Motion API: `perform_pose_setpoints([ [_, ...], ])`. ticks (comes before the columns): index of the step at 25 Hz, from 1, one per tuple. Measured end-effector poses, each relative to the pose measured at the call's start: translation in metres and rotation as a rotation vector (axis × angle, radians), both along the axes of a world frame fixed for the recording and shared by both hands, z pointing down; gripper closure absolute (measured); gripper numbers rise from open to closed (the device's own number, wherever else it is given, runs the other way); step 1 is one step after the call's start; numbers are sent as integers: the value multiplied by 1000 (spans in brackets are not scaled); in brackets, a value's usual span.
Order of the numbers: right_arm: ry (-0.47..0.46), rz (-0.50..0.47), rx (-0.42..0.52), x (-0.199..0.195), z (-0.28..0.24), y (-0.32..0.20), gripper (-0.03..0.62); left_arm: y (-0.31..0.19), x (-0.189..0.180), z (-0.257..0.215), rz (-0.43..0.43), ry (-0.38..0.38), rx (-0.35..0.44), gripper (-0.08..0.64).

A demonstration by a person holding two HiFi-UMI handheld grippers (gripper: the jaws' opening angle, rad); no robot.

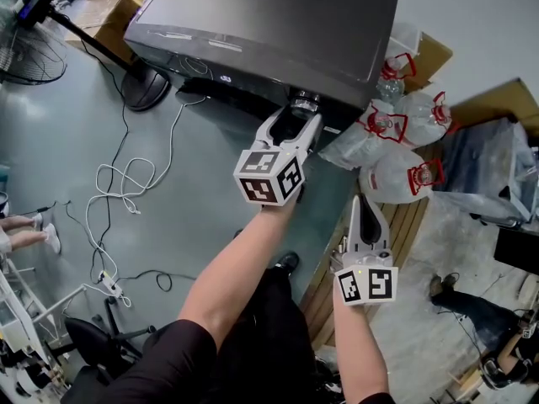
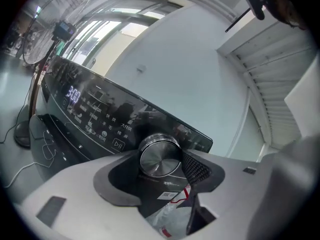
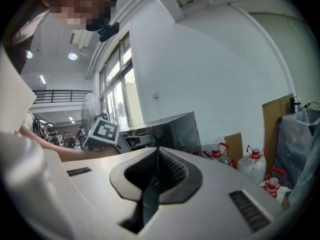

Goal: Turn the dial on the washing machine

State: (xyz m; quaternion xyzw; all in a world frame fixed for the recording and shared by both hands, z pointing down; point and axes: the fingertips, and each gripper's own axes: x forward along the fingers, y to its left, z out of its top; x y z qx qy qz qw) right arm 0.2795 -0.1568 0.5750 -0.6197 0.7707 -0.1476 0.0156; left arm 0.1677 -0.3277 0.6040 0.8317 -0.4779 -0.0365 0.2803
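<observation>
1. Head view: showed a dark washing machine (image 1: 278,23) at the top of the frame, with the left gripper (image 1: 299,118) stretched forward to its front edge.
2. In the left gripper view, placed the round metal dial (image 2: 159,155) at the right end of the lit control panel (image 2: 95,114), between the jaws. Showed them closed part-way onto its sides, with the ribbed pad against its right rim.
3. Showed the right gripper (image 1: 360,204) held low and well apart from the machine, near the water jugs (image 1: 392,124), with the jaws pressed together on nothing.
4. Seemed to be the turning step itself. Best done by rolling the wrist about the dial's own axis, not dragging sideways.
5. Called for a square, firm hold, since smooth metal would likely slip under a loose one.
</observation>
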Motion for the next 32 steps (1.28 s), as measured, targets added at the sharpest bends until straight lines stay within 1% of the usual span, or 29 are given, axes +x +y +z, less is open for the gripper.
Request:
perform_pose_setpoints([
  [7,-1,14,2,5,-2,1,568,-1,-2,2,-23,121,-49,282],
  [11,2,13,2,2,-1,2,568,-2,-3,2,-21,169,-65,282],
  [18,-18,21,-15,3,2,5,568,-2,-6,5,-40,327,-133,282],
  [20,-18,21,-14,3,1,6,568,-2,-6,5,-48,361,-143,282],
  [23,-17,24,-12,4,0,7,568,0,-2,3,-34,377,-139,282],
  [28,-13,32,-11,6,0,7,568,-2,-2,4,-38,400,-147,282],
  [32,-14,32,-12,5,0,7,568,-3,-4,5,-41,388,-148,281],
])
